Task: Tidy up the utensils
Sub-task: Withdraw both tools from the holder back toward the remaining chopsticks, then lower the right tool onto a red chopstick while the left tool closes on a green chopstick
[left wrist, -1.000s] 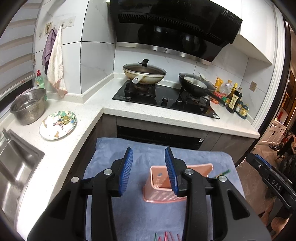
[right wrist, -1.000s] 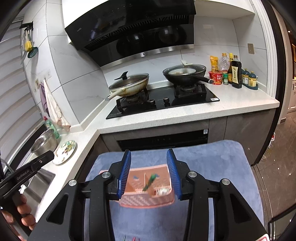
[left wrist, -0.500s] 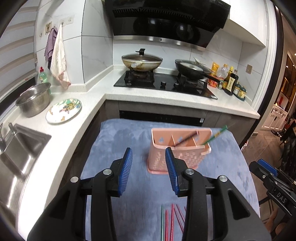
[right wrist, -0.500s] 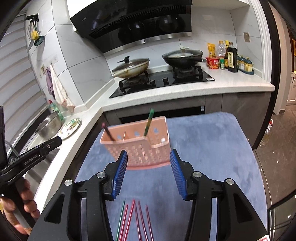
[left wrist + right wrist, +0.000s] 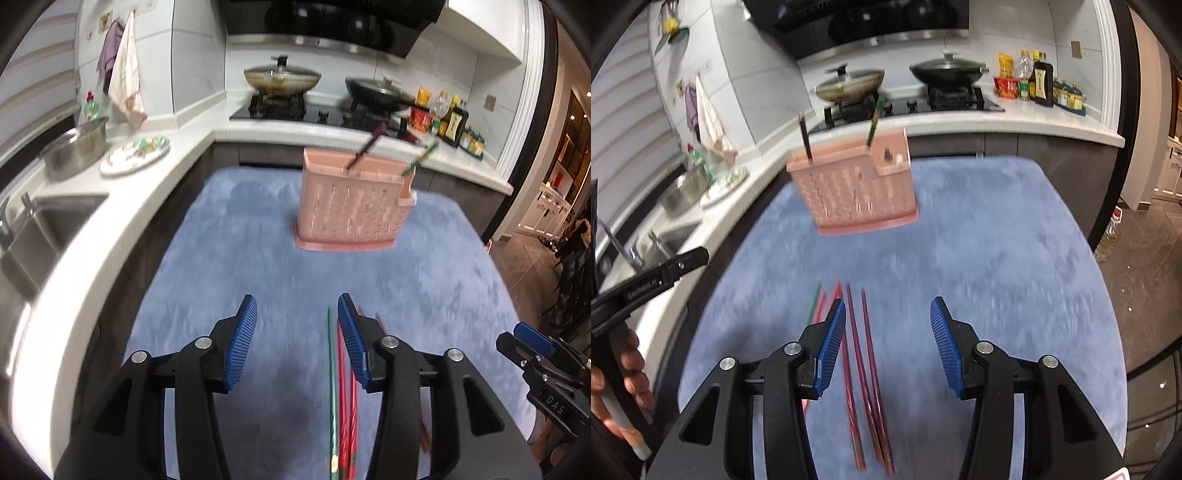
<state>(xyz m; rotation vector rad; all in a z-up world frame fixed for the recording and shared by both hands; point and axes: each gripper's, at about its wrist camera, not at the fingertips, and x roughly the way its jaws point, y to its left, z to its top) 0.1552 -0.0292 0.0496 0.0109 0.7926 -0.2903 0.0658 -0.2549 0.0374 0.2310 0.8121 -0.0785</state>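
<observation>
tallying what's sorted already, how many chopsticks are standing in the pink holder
2: a dark chopstick at the pink holder's left end, a green chopstick near its right. Shorter ones inside may be hidden.

pink basket [image 5: 857,192] motion-blurred, chopsticks [image 5: 341,406] cut off below
</observation>
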